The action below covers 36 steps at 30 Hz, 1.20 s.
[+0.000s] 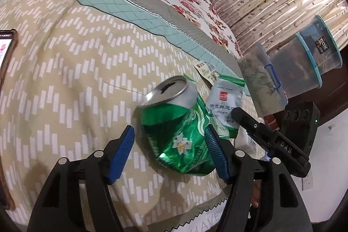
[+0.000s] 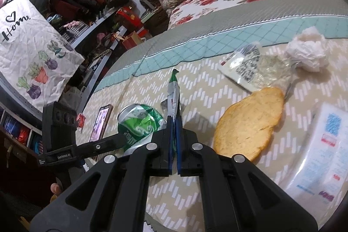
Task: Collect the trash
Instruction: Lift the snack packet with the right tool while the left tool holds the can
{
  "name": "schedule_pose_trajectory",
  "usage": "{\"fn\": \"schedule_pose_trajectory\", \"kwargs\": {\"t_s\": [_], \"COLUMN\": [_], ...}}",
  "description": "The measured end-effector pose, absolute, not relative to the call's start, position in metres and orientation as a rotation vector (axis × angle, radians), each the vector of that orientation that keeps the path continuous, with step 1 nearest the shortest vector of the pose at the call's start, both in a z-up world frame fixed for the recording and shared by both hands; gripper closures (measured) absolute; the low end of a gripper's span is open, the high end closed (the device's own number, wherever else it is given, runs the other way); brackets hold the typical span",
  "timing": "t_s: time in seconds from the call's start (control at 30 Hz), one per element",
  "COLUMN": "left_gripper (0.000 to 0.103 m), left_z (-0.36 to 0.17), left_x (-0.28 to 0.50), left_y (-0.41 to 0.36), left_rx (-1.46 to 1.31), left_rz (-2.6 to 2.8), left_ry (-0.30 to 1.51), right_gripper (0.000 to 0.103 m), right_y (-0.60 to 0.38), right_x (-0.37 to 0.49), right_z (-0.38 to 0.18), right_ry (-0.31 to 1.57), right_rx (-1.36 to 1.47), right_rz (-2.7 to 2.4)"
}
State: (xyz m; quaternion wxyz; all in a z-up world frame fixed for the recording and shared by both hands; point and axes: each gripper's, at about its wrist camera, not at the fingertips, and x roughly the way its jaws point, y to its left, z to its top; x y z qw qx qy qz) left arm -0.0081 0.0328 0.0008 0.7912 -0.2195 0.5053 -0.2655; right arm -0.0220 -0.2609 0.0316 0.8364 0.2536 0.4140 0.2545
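Observation:
A crushed green drink can [image 1: 178,129] lies on the beige patterned bedspread [image 1: 65,79], between the blue pads of my left gripper [image 1: 169,131]. The jaws stand open: the right pad is at the can's side and a gap shows at the left pad. In the right wrist view the same can [image 2: 141,121] sits just left of my right gripper [image 2: 173,121], which is shut on a green and white snack wrapper [image 2: 173,92] that sticks up from the pads. That wrapper [image 1: 226,99] also shows behind the can in the left wrist view.
On the bedspread lie a crumpled white tissue [image 2: 308,53], a clear labelled bag [image 2: 256,66], a round flatbread [image 2: 248,125], a white tissue pack [image 2: 322,145] and a phone [image 2: 101,121]. Stacked plastic containers [image 1: 304,58] stand beyond the bed's edge.

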Motion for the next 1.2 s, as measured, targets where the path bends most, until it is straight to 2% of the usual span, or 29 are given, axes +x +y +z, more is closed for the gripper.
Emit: {"fn": "schedule_pose_trajectory", "kwargs": {"t_s": [0.03,0.1,0.13,0.3,0.8,1.2], "left_gripper": [0.041,0.056,0.059,0.07,0.073,0.073], "left_z": [0.001,0.001,0.0,0.009,0.03,0.029], "left_x": [-0.008,-0.007,-0.007,-0.011,-0.018,-0.019], "left_y": [0.03,0.024,0.022,0.018,0.03,0.026], "left_rx": [-0.467,-0.451,-0.443,-0.405,-0.426,-0.426], "left_rz": [-0.573,-0.574,-0.578,-0.564,-0.594,-0.603], "left_ry": [1.089,1.093,1.098,1.05,0.991,1.006], "right_gripper": [0.098,0.098,0.098,0.098,0.098,0.098], "right_y": [-0.26,-0.256,-0.255,-0.253,-0.283,-0.291], "right_x": [-0.022,-0.023,-0.024,-0.028,-0.039,-0.041], "right_z": [0.032,0.032,0.031,0.033,0.053,0.054], "right_ry": [0.878,0.881,0.881,0.876,0.779,0.774], "right_rx": [0.534,0.528,0.527,0.522,0.567,0.576], "right_rz": [0.542,0.549,0.553,0.551,0.49,0.485]}}
